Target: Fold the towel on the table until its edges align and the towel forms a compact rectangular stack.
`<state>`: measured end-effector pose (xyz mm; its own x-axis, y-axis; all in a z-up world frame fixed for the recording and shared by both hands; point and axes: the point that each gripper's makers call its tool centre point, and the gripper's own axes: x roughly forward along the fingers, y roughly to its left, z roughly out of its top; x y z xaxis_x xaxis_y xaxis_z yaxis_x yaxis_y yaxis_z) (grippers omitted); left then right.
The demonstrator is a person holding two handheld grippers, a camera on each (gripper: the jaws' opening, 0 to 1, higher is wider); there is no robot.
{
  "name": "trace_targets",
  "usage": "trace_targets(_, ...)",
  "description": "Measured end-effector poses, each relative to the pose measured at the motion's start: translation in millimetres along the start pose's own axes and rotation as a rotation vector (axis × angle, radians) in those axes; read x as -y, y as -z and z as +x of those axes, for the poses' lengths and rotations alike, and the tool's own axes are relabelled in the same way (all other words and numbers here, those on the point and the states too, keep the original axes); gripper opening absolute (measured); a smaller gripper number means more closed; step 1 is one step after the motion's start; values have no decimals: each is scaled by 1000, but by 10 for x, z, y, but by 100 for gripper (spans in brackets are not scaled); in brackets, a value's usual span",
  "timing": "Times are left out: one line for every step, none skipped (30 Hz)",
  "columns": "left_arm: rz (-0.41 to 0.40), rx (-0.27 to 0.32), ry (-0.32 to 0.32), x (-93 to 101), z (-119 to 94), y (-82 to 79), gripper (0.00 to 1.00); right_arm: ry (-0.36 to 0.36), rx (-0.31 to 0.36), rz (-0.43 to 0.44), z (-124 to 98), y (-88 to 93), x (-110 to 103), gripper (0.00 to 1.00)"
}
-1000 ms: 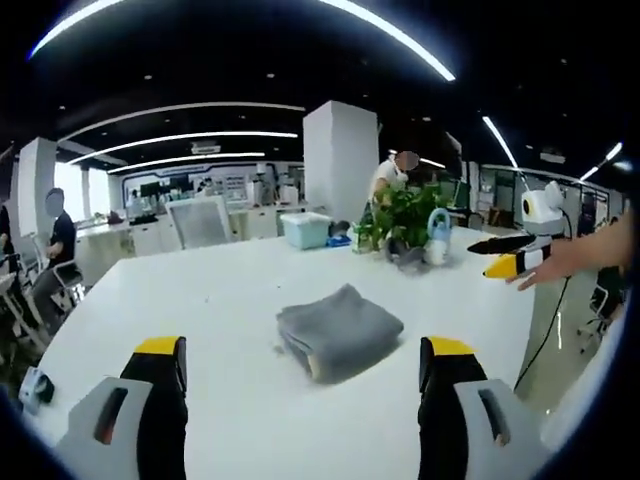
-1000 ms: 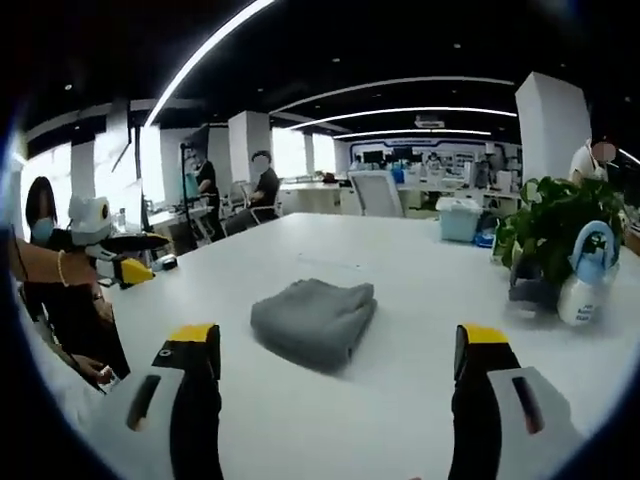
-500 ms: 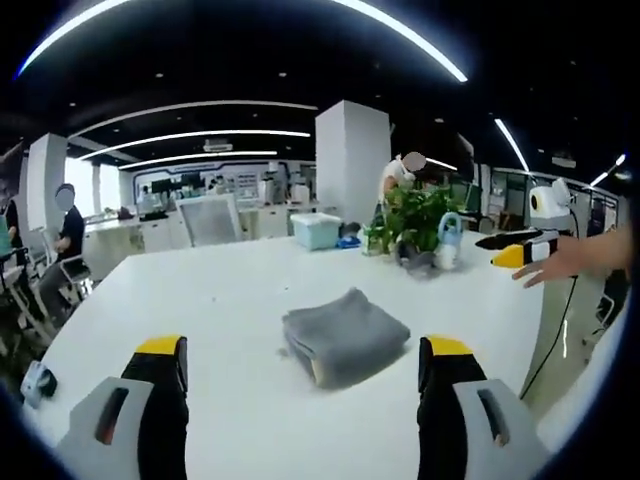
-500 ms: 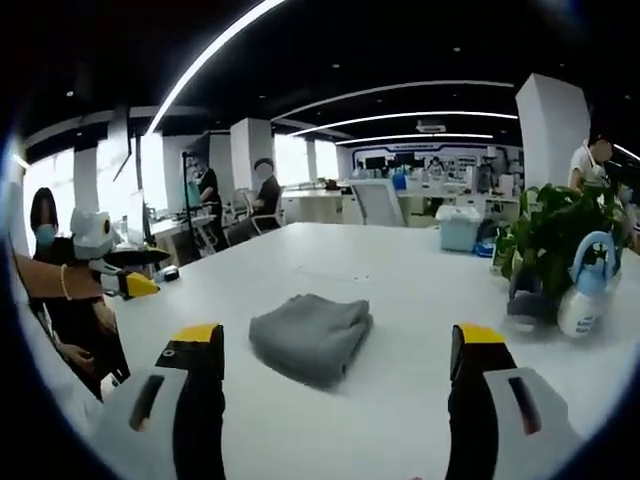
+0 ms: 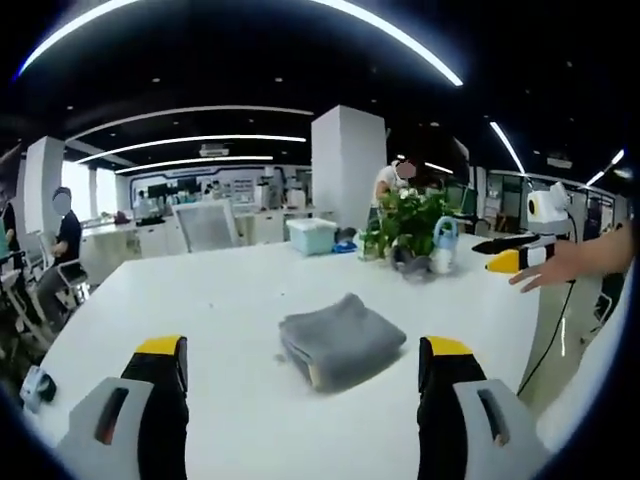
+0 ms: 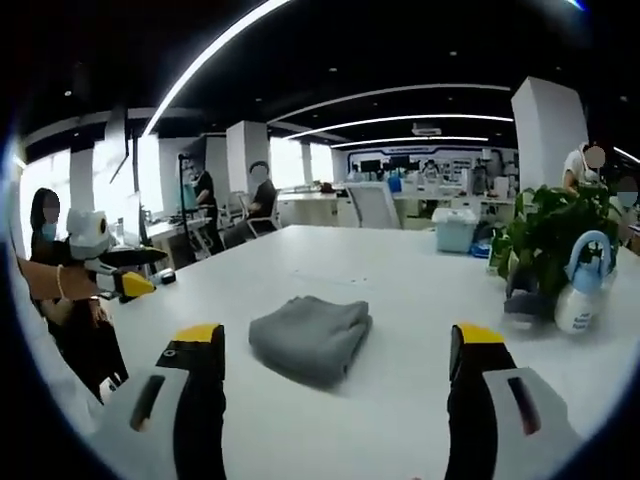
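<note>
While the grey towel [image 5: 341, 342] lies folded into a compact stack near the middle of the white table [image 5: 200, 300], you hold the left gripper [image 5: 297, 372] and the right gripper [image 6: 335, 360] above the table's near edge, both with jaws spread wide and empty, a potted plant [image 6: 545, 235] and spray bottle [image 6: 578, 282] beyond.

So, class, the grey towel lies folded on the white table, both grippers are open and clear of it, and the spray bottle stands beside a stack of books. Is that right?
Not quite. The spray bottle stands beside a potted plant, not books, as the right gripper view shows. The rest holds: the grey towel lies folded on the white table, and the left gripper and right gripper are open and clear of it.
</note>
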<state>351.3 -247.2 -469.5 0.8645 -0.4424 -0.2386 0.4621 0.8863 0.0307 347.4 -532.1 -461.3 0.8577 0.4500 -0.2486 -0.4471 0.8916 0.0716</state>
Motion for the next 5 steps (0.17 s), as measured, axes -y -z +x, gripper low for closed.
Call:
trace_targets(5,-1,0,-2,-2,0,99,1,5,5,8,-7,-1,93)
trace_targets(7,-2,2,-5,-3,-1,99,1,5,7,14,-10,-7,93)
trace_targets(6,-3,3,-8,-4,-3,99,2,3,9,25,-12,-13,93)
trace_targets(2,-3,7,-16,-5,-10,99,2,2,9,37,-14,-26,93)
trace_targets(-1,-2,10,-16,-6,-16,99,2,0,8,50,-17,-32,93)
